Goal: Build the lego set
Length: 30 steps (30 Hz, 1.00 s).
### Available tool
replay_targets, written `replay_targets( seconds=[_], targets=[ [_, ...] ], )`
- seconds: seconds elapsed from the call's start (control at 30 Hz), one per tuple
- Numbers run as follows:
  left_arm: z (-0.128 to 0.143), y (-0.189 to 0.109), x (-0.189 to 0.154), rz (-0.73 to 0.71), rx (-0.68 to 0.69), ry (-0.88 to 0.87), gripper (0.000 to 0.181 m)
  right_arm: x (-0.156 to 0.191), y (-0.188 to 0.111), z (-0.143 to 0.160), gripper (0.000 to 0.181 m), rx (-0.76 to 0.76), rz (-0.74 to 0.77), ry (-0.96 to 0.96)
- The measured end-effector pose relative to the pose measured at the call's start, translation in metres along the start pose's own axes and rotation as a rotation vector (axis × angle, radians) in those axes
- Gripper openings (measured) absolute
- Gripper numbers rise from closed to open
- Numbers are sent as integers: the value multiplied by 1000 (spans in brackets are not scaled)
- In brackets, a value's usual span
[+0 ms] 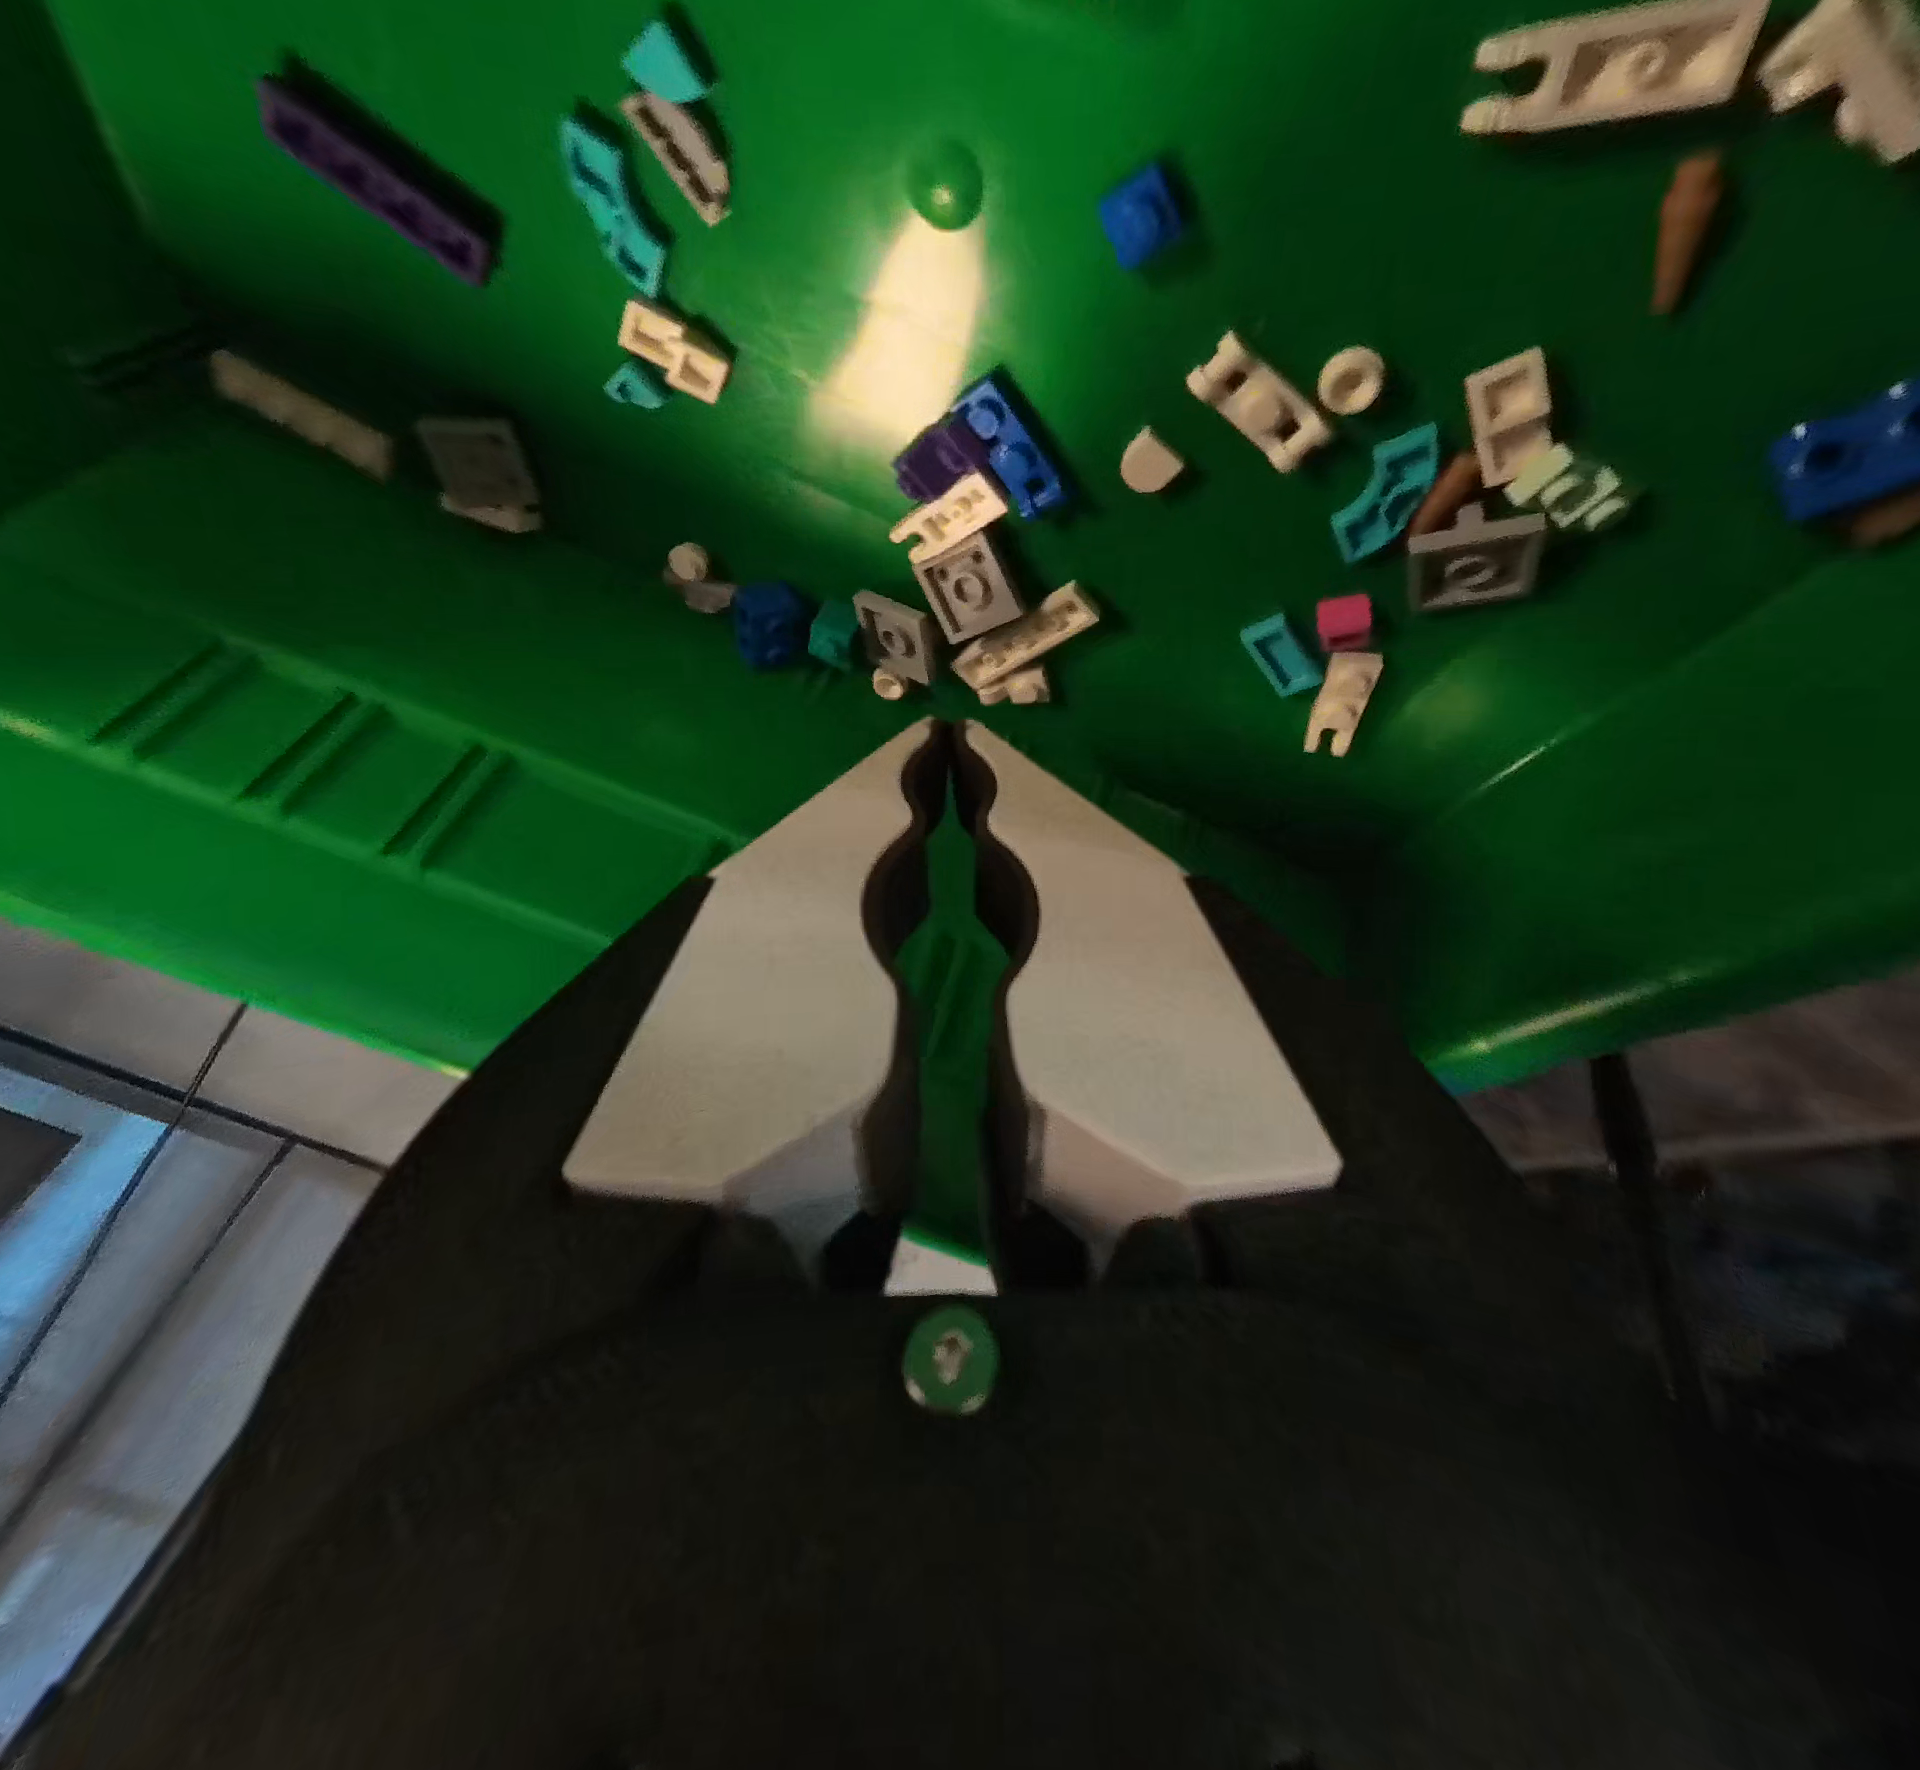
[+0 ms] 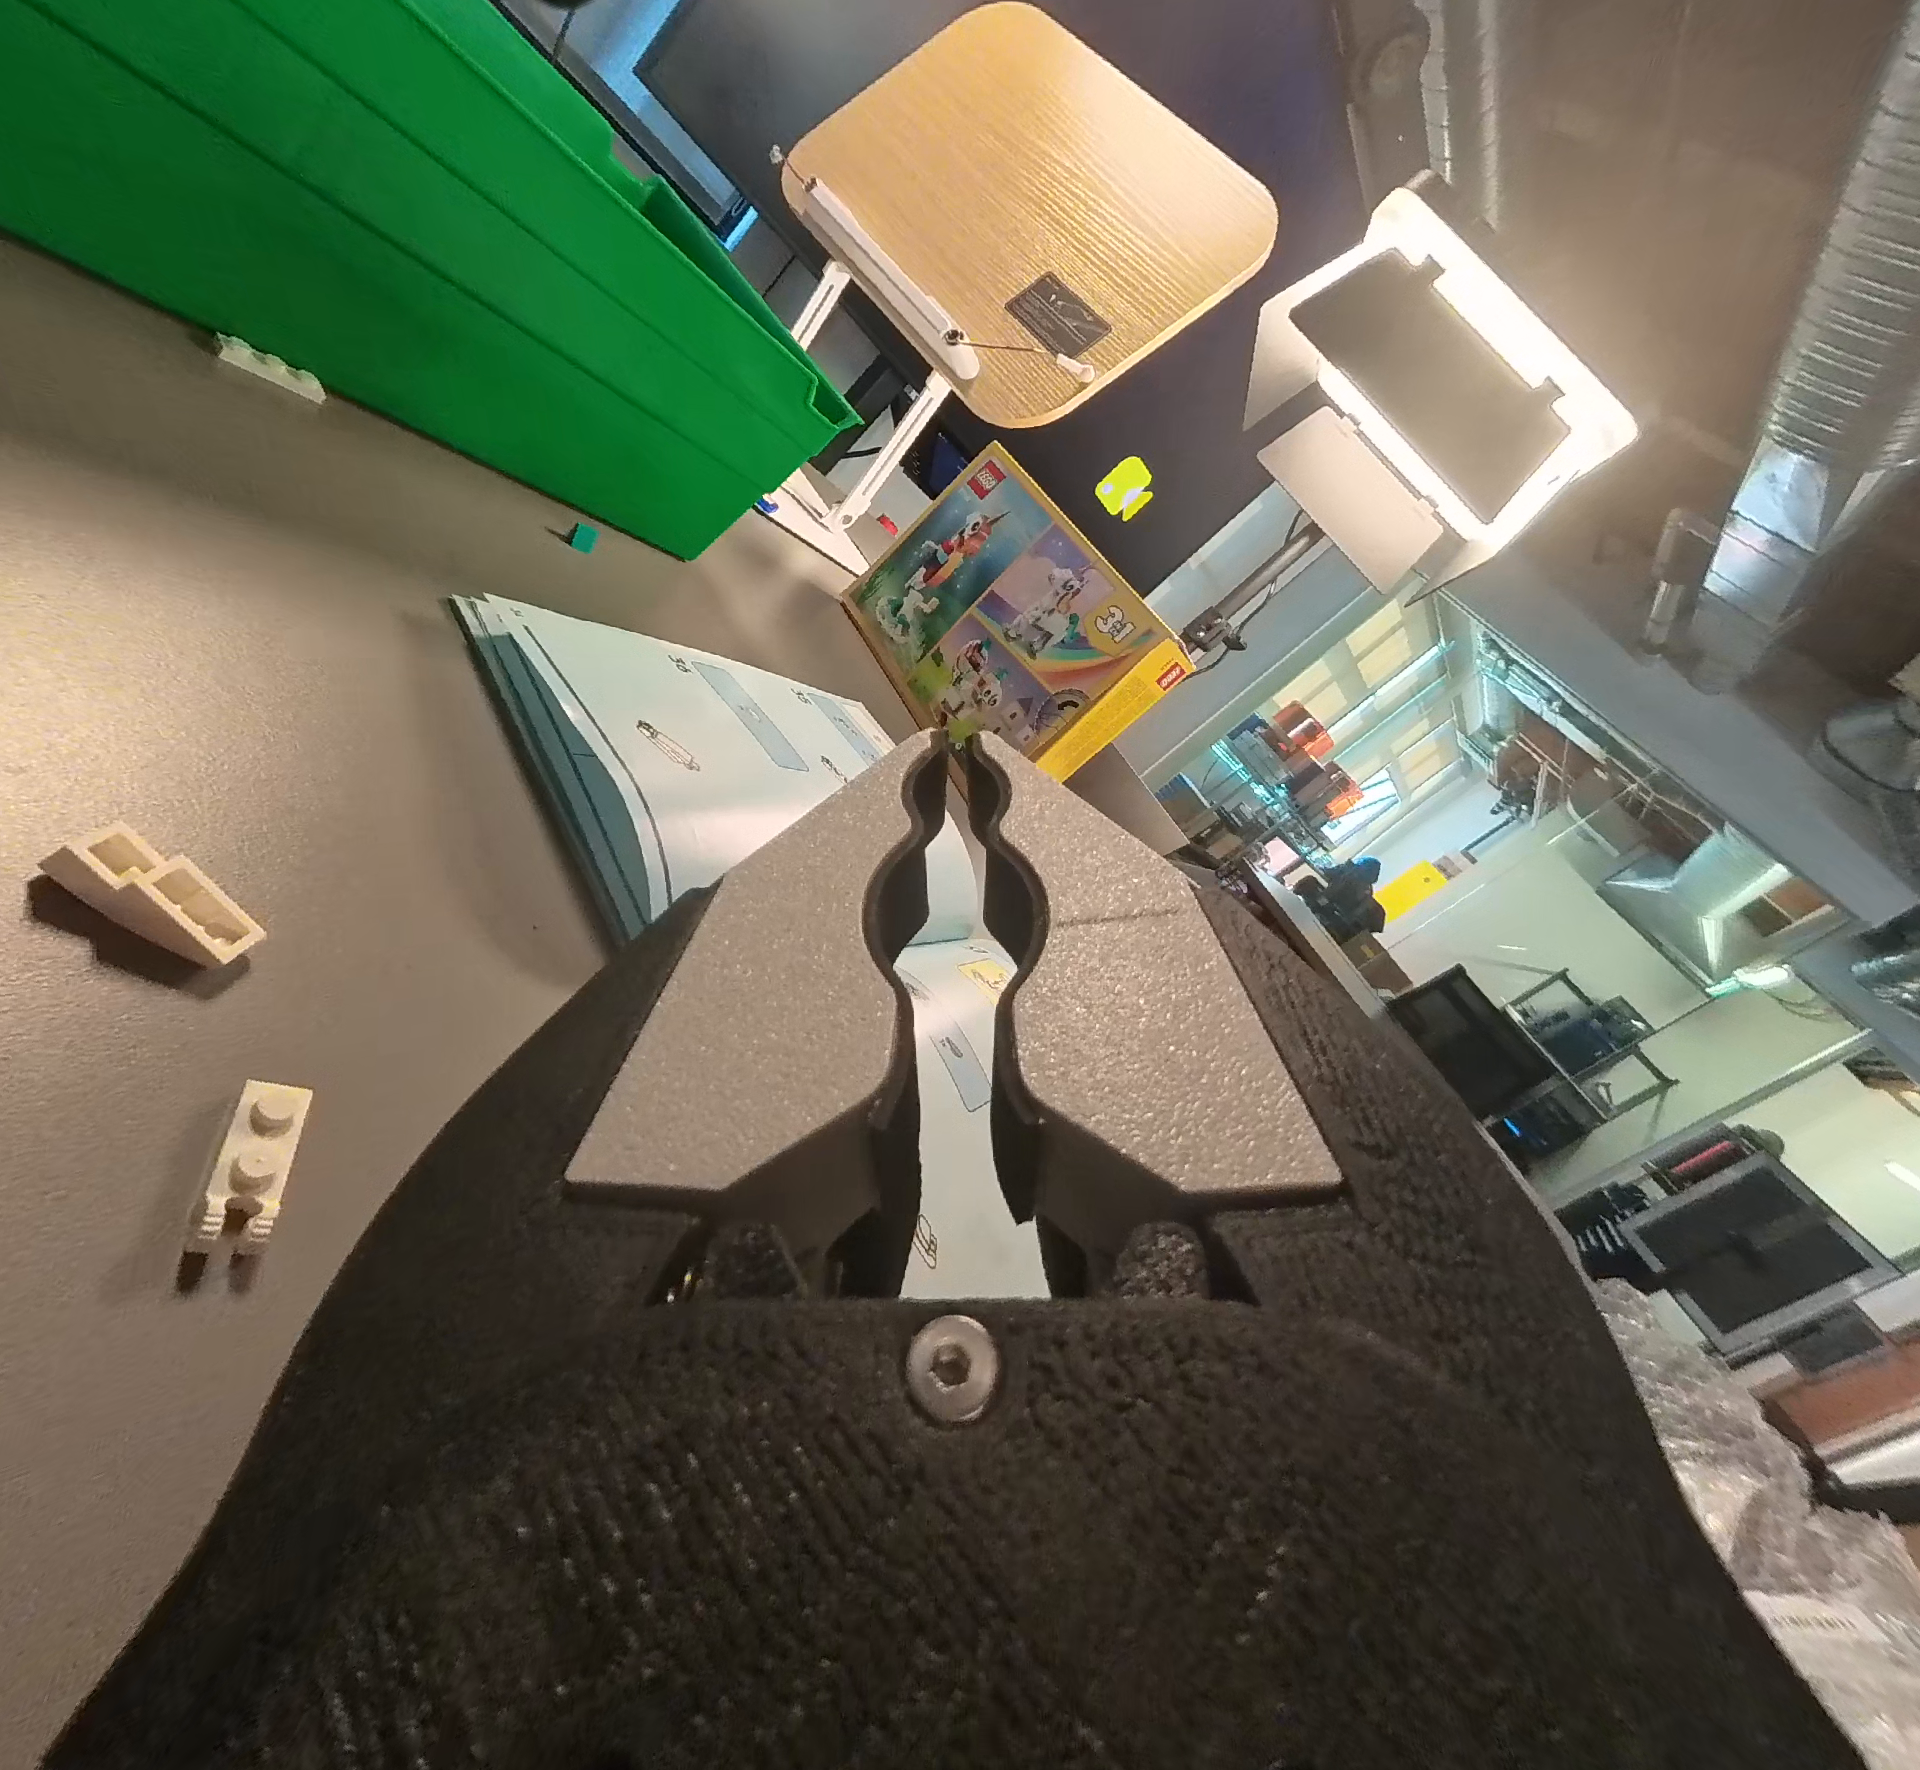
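Note:
In the left wrist view, a green bin [image 1: 312,681] holds several loose Lego pieces in white, grey, blue, teal and purple. My left gripper [image 1: 948,731] is shut and empty, its tips just in front of a heap of grey and white plates [image 1: 971,593] on the bin floor. In the right wrist view, my right gripper [image 2: 961,746] is shut on a tiny lime-green piece [image 2: 962,733], held above the grey table [image 2: 312,681]. A white slope brick [image 2: 151,905] and a white hinge plate [image 2: 246,1164] lie on the table to its left.
The open instruction booklet [image 2: 665,744] lies ahead of the right gripper, with the Lego box [image 2: 1023,619] standing behind it. The green bin's outer wall [image 2: 364,214] is at far left, with a teal piece [image 2: 584,536] and a pale plate [image 2: 270,366] beside it. Across from one pair of fingers to the other is roughly 40 cm. The white hinge plate [image 2: 246,1164] is closer to my right gripper, around 12 cm from its tips; the left tips are 40 cm off. Measured from the fingertips, the white slope brick [image 2: 151,905] is 12 cm or so from the right gripper and 35 cm from the left.

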<state>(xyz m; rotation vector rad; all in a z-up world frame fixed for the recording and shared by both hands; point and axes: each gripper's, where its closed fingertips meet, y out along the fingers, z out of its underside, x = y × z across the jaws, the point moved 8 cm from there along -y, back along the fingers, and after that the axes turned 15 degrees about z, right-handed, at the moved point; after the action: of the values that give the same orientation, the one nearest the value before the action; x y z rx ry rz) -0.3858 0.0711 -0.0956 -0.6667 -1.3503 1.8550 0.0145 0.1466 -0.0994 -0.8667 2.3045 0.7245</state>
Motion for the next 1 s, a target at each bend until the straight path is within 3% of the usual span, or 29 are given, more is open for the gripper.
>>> replay_targets(
  seconds=[0.07, 0.23, 0.63, 0.83, 1.0],
  targets=[
    [-3, 3, -2, 74, 42, -3, 24, 0, 0, 0, 1, 2, 0, 1],
    [-7, 6, 0, 167, 96, -59, 32, -1, 0, 1, 1, 3, 3, 4],
    [-9, 17, 5, 209, 110, -138, 29, -1, 0, 1, 1, 3, 2, 6],
    [-7, 18, 7, 227, 113, -130, 14, -1, 0, 1, 1, 4, 3, 5],
    [-4, -1, 5, 181, 12, -88, 14, -3, 0, 1, 1, 4, 8, 12]
  ],
)
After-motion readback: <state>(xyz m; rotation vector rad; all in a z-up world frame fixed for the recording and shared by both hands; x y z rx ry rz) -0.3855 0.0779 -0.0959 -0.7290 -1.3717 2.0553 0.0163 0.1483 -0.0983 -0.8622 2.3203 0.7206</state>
